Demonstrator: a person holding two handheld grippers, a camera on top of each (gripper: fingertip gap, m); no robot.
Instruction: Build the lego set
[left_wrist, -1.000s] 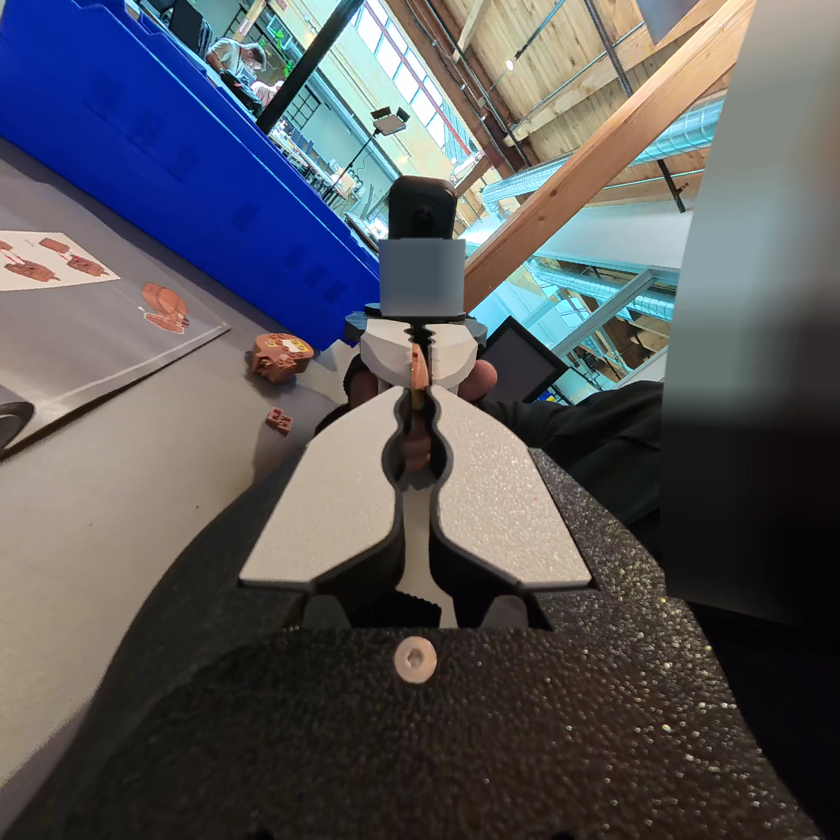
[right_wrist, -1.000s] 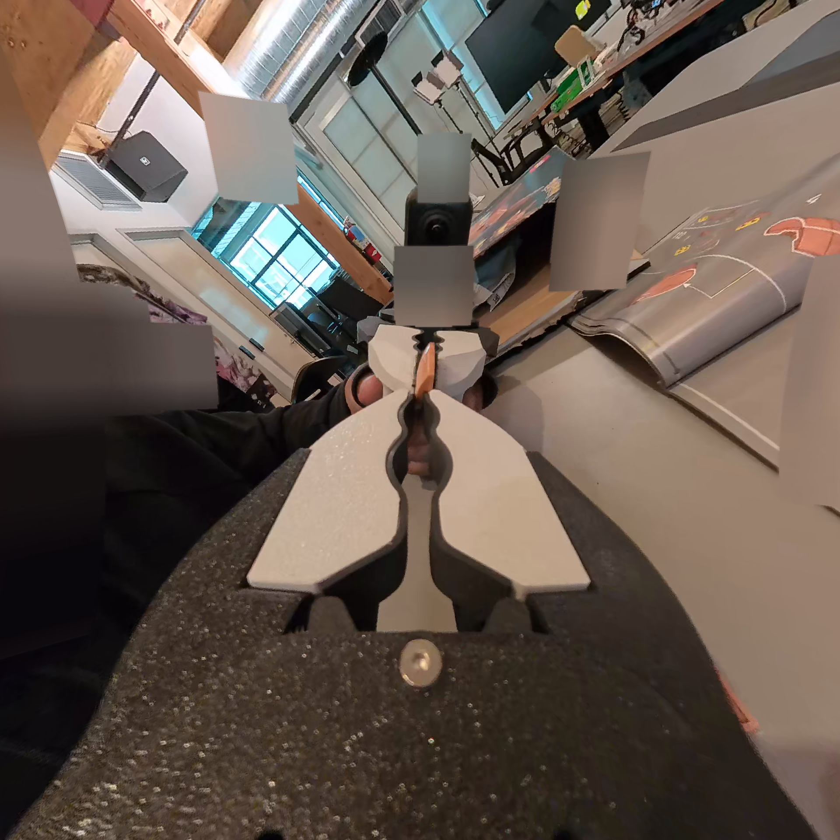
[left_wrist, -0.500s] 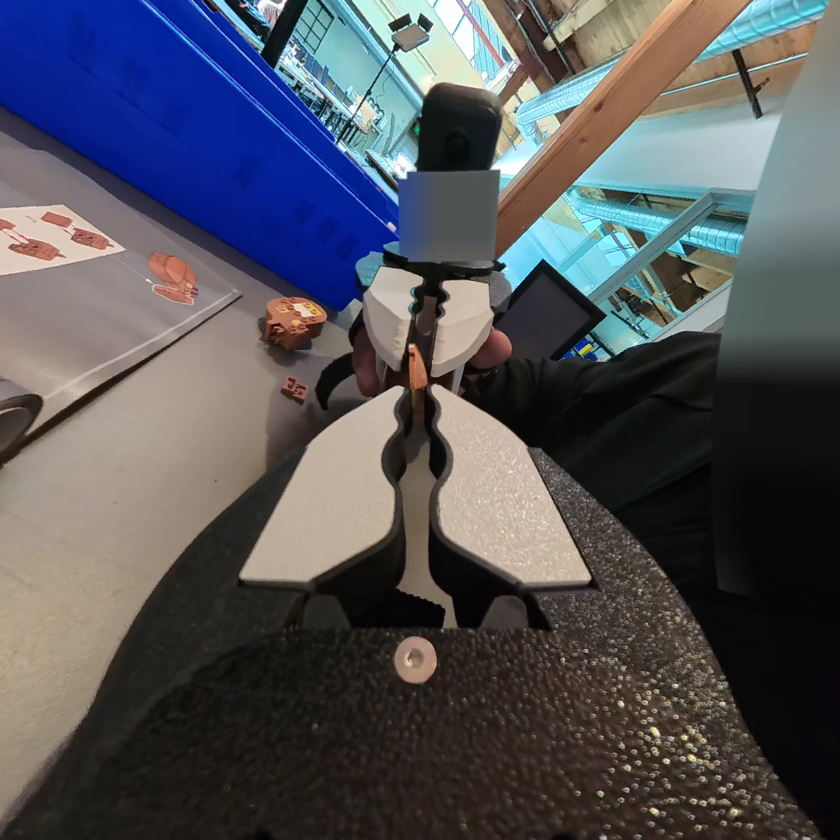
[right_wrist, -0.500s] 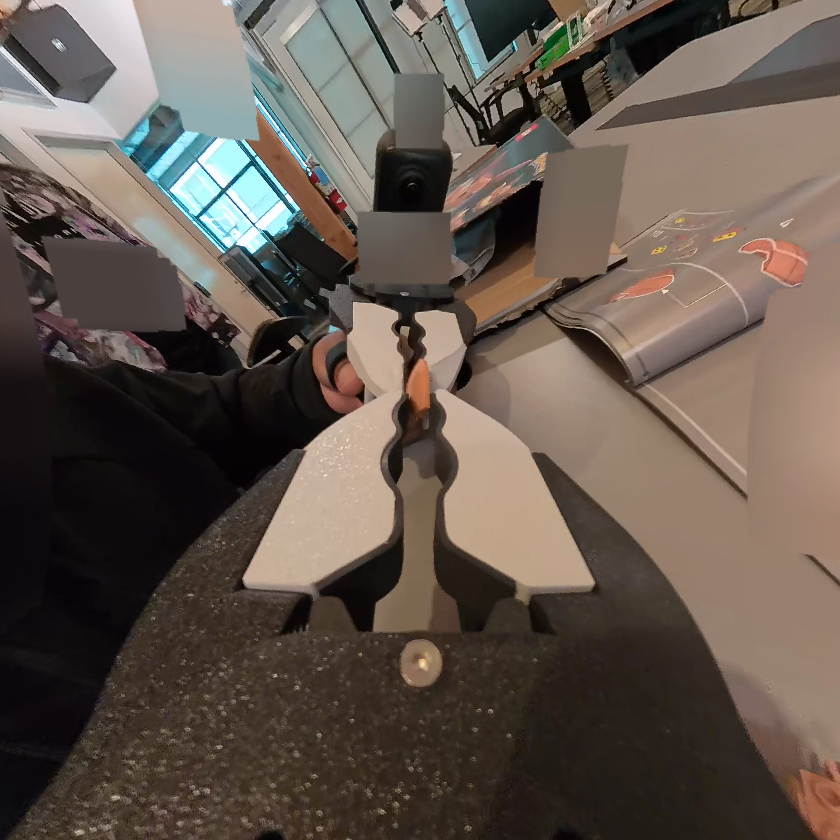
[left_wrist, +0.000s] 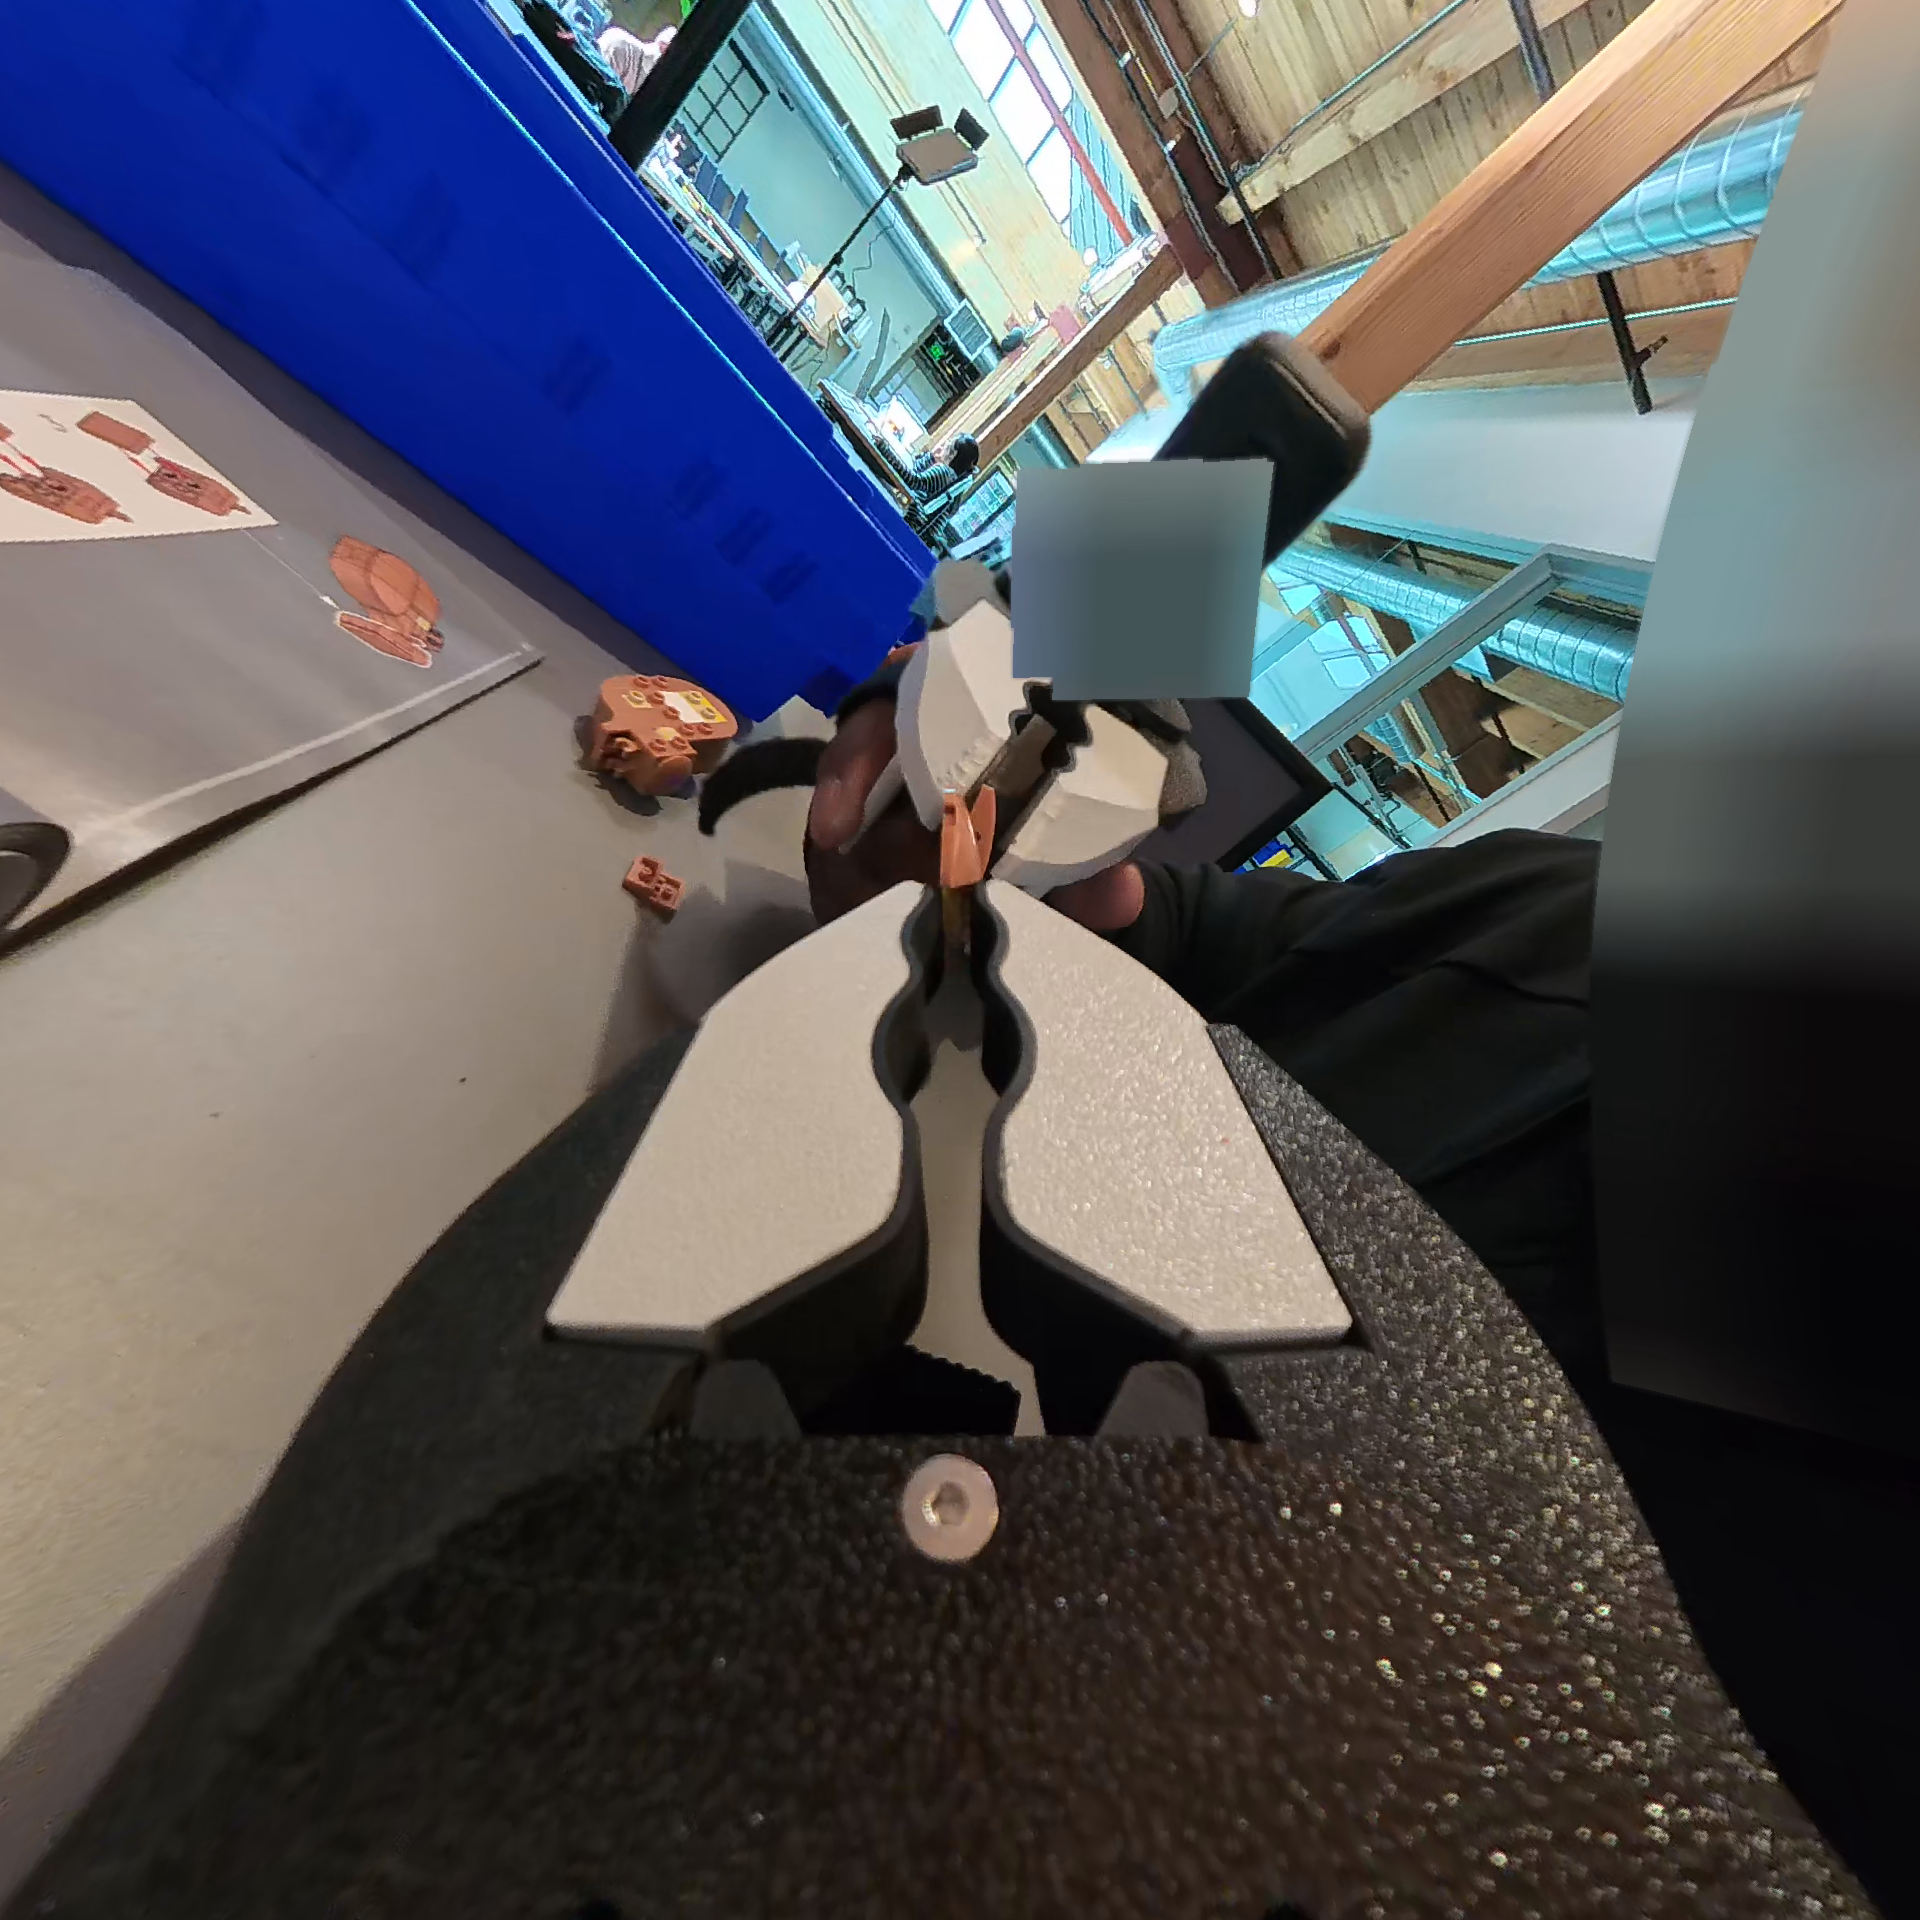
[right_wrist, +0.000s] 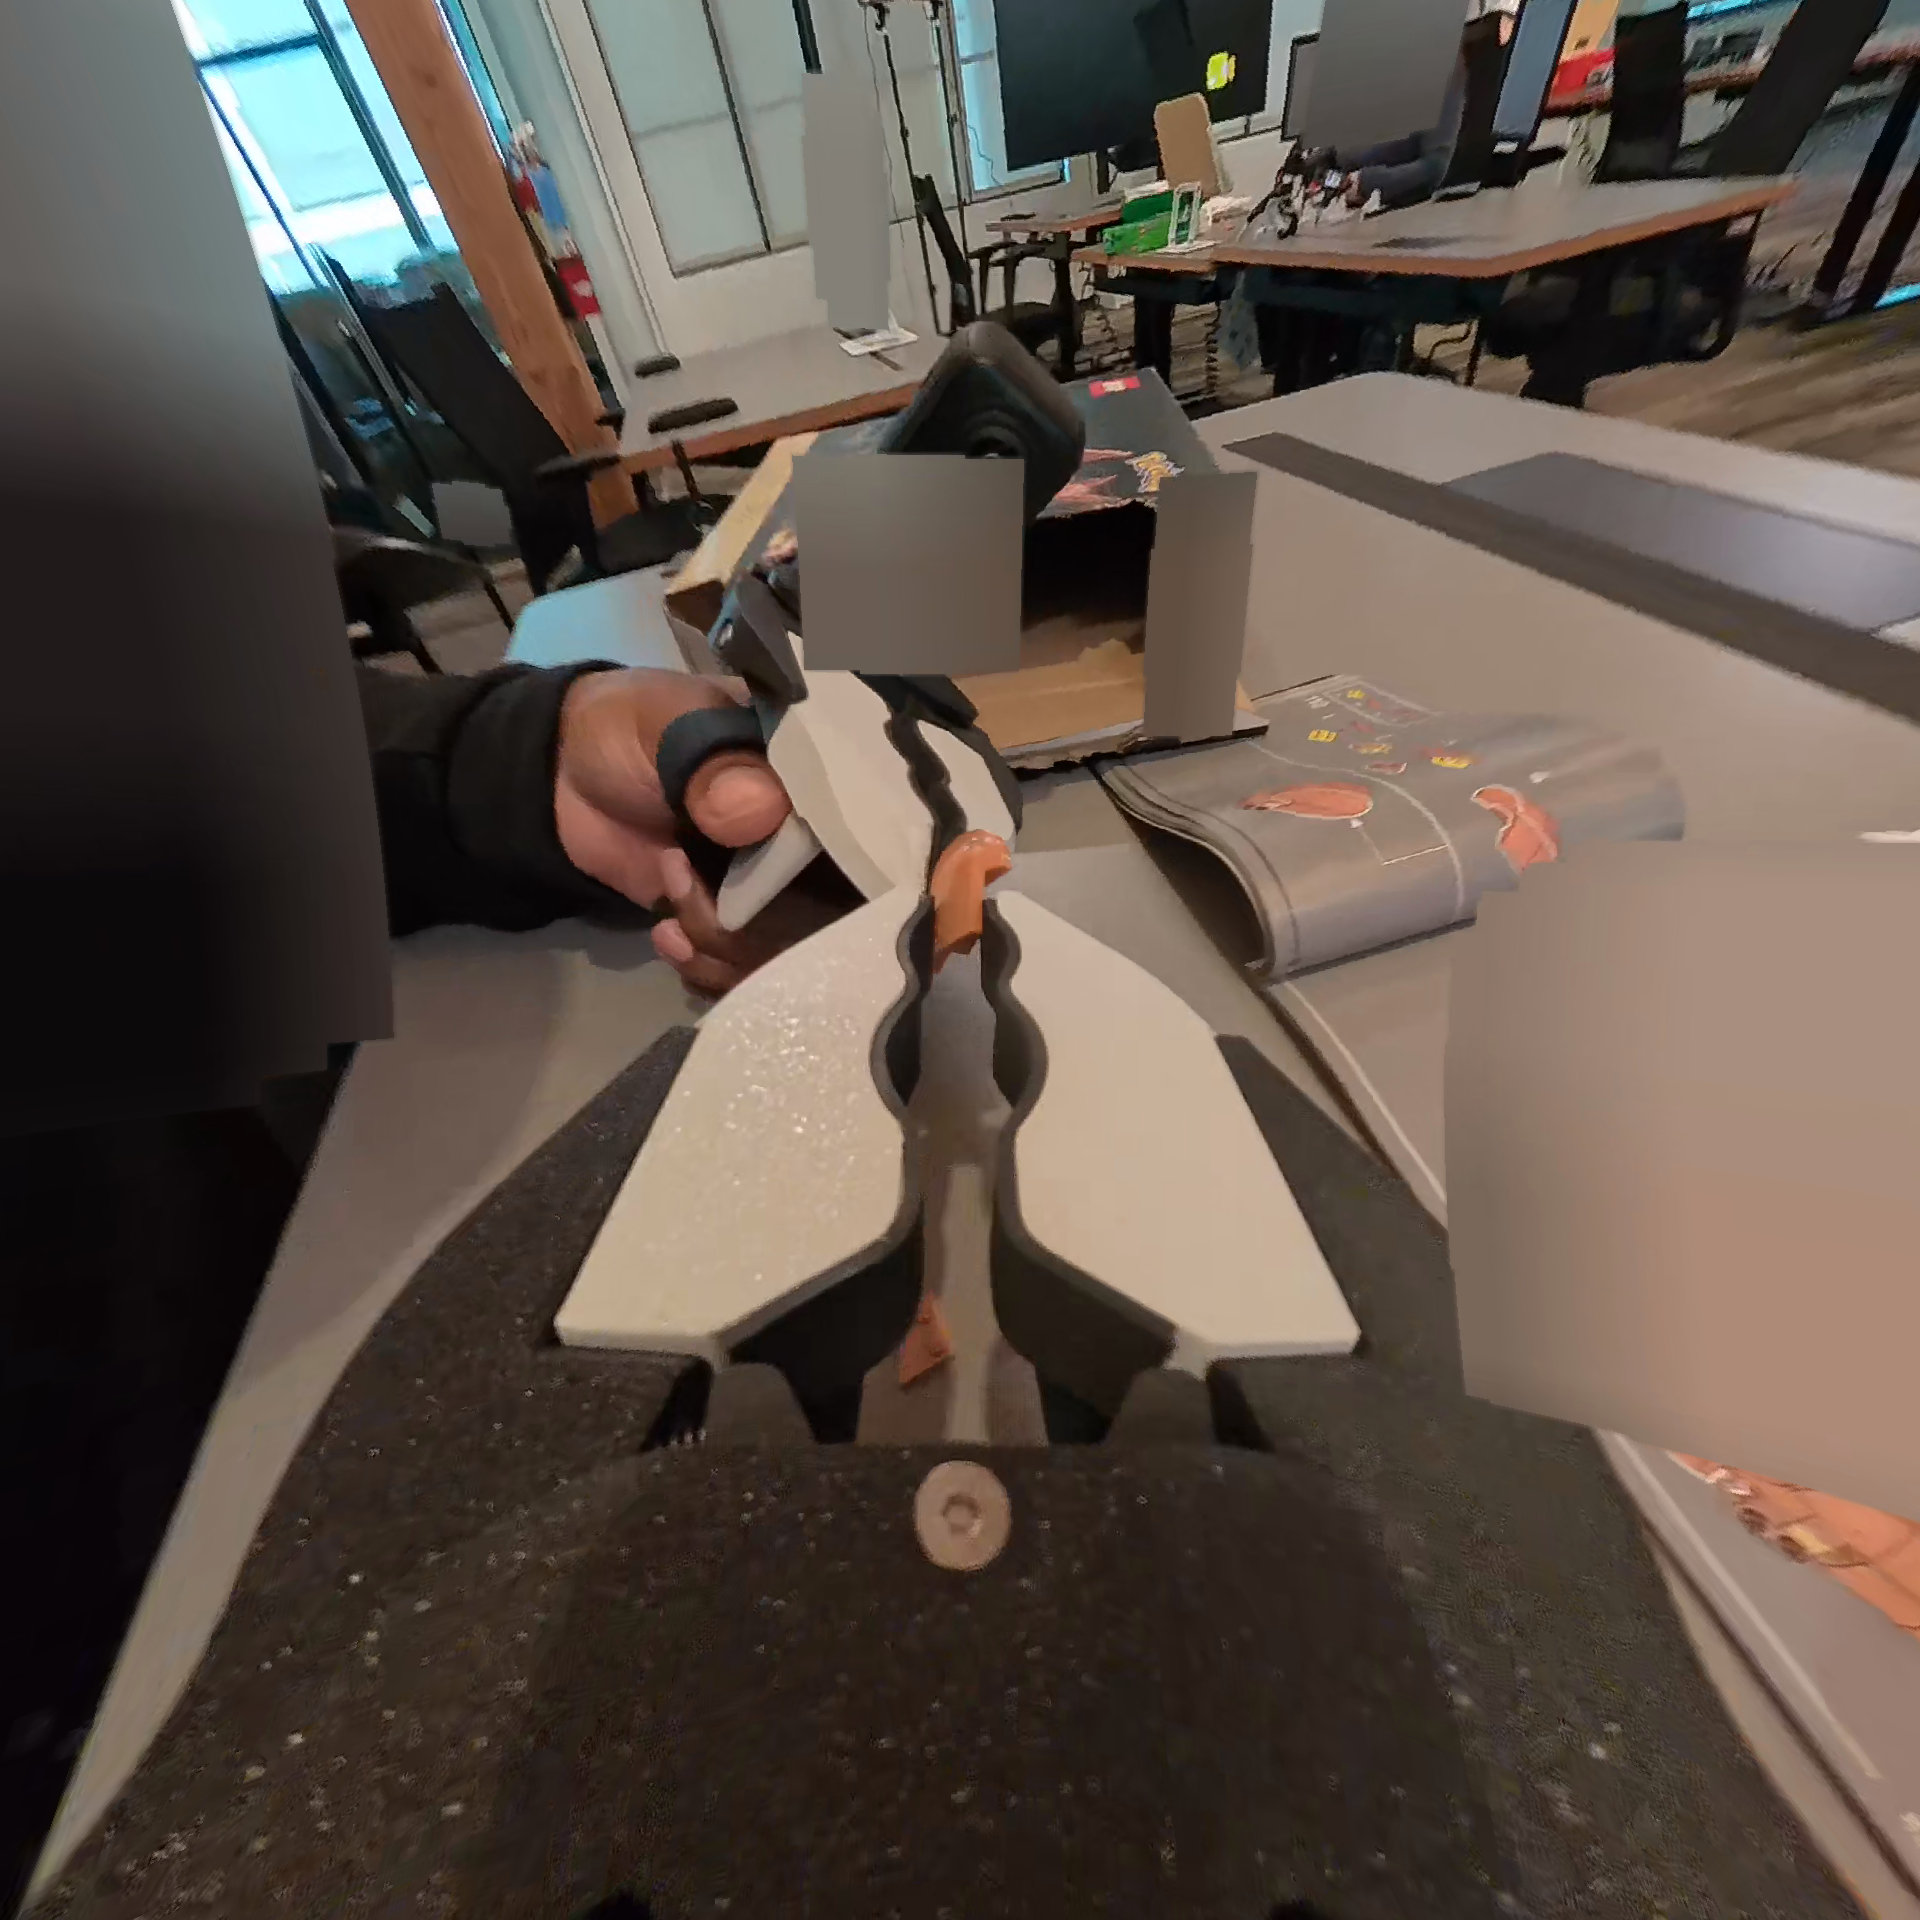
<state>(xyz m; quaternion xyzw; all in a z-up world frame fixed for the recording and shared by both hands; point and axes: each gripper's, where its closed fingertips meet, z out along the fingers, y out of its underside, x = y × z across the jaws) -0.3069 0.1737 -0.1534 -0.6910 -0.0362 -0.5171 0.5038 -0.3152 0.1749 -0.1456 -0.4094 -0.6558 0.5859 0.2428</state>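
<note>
My two grippers meet tip to tip above the grey table. In the left wrist view my left gripper is shut on a small orange-brown lego piece that sticks out past its tips. The right gripper faces it, tilted, with its tips at the same piece. In the right wrist view my right gripper is shut on the curved orange-brown piece. The left gripper, held by a hand, touches the piece from the far side. Whether this is one piece or two joined ones I cannot tell.
A brown part-built lego model and a small brown brick lie on the table by a blue bin. The open instruction booklet lies nearby. A cardboard box stands behind. Another small orange piece shows under my right gripper. My left and right fingertips are right by each other. The brown part-built lego model is about 15 cm from both grippers' fingertips.
Both grippers stayed tip to tip on the orange-brown piece. The right gripper has rolled to a tilt, and the right wrist view has swung down towards the table.
</note>
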